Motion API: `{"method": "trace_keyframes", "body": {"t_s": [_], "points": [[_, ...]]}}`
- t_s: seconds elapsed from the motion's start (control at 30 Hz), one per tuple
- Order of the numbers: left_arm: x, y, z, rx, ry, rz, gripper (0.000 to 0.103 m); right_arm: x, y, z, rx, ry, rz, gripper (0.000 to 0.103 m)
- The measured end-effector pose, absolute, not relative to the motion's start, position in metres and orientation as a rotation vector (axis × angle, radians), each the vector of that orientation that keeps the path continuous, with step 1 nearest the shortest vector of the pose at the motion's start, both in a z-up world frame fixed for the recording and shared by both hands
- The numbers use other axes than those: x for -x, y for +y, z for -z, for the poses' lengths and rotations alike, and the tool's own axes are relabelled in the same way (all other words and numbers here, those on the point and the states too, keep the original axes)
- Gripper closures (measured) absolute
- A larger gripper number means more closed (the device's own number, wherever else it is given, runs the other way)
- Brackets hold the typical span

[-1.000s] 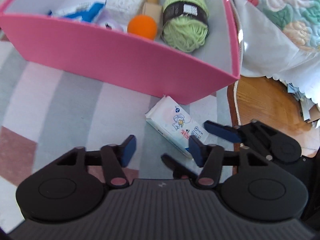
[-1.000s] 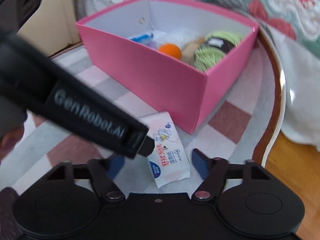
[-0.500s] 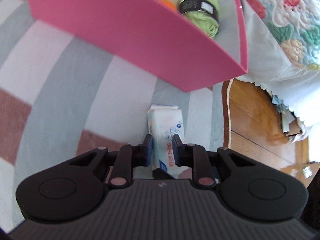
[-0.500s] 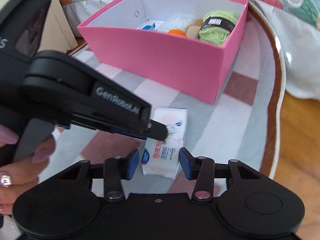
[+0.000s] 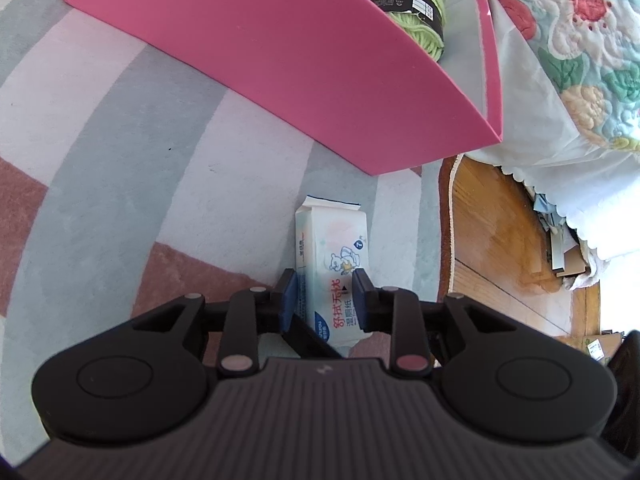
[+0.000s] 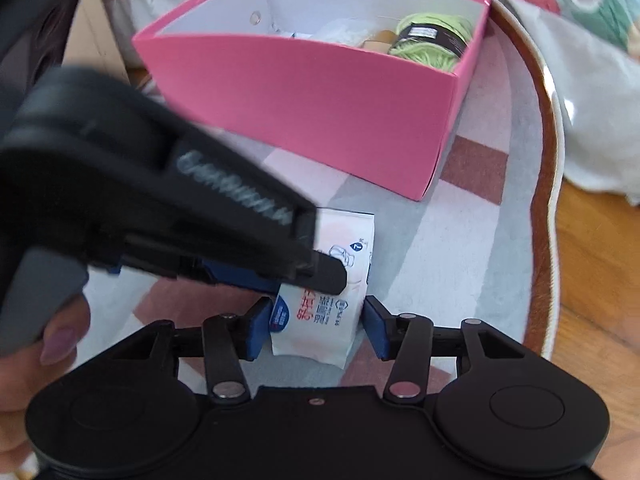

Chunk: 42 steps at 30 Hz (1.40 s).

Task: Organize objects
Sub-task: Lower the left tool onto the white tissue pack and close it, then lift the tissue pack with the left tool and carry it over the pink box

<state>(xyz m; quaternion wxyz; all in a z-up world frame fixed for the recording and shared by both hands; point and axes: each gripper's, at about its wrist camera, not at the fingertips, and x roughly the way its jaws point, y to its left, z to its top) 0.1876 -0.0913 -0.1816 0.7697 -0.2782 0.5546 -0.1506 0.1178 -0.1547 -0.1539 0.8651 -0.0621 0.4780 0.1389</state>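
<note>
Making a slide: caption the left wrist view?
Left claw straddles a wet-wipes pack on the striped rug, beside the pink box.

A bedroom at home: a striped rug (image 5: 120,128) lies on the wooden floor (image 5: 500,240), and a flowered quilt (image 5: 580,40) with its white bed skirt (image 5: 560,152) hangs just past the rug's far edge.

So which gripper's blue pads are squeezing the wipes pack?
The left gripper: its pads touch the wipes pack. The right gripper shows gaps.
</note>
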Motion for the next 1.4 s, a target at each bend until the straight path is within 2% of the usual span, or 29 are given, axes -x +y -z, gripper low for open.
{"method": "trace_keyframes", "body": {"t_s": [0.17, 0.33, 0.53, 0.83, 1.17, 1.4], "points": [[-0.183, -0.093, 0.178, 0.575, 1.212, 0.336, 0.070, -0.112, -0.149, 0.151, 0.104, 1.012, -0.270, 0.054], [-0.173, -0.090, 0.163, 0.535, 1.213, 0.323, 0.062, -0.104, -0.147, 0.136, 0.006, 1.024, -0.274, 0.055], [-0.153, -0.079, 0.133, 0.465, 1.193, 0.323, 0.063, -0.090, -0.132, 0.115, 0.013, 1.005, -0.308, 0.055], [-0.120, -0.054, 0.077, 0.454, 1.159, 0.353, 0.071, -0.064, -0.111, 0.068, 0.030, 0.952, -0.339, 0.055], [-0.094, -0.025, 0.022, 0.470, 1.053, 0.357, 0.071, -0.028, -0.086, 0.017, 0.160, 0.828, -0.376, 0.055], [-0.097, -0.012, -0.022, 0.441, 0.987, 0.379, 0.072, -0.032, -0.076, -0.020, 0.217, 0.746, -0.393, 0.055]]}}
